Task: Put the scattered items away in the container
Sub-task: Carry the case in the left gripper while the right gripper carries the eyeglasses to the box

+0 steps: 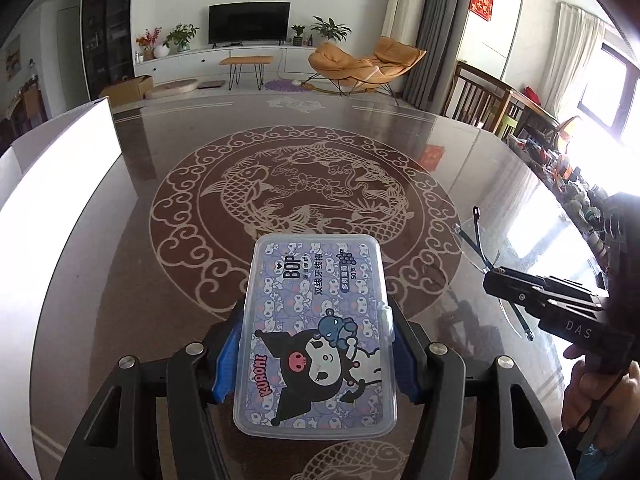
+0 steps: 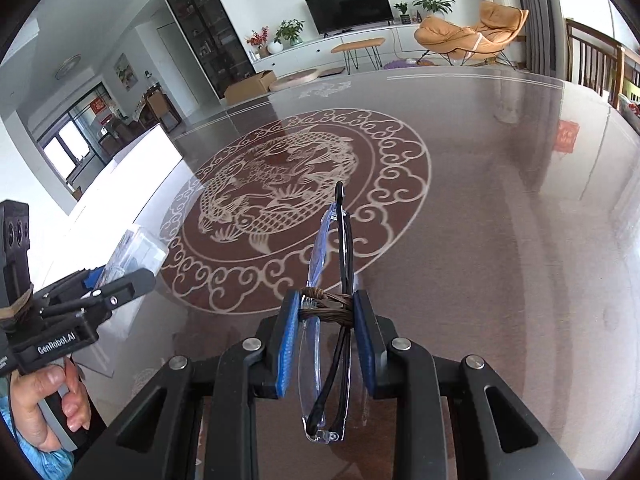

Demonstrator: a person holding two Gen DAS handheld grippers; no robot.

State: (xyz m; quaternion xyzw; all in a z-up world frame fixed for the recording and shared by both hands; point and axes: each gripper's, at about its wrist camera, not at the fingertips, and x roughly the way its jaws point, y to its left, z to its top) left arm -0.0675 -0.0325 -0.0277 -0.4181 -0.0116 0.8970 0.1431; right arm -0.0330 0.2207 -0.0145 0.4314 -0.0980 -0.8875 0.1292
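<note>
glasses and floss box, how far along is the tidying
Nothing looks stowed yet. Both items are in hand: the left gripper is shut on the floss pick box, and the right gripper is shut on the folded glasses, which are bound with brown cord. Both are held above the table. Still to do: place both in the container, probably the white box at the left; its inside isn't visible.
</note>
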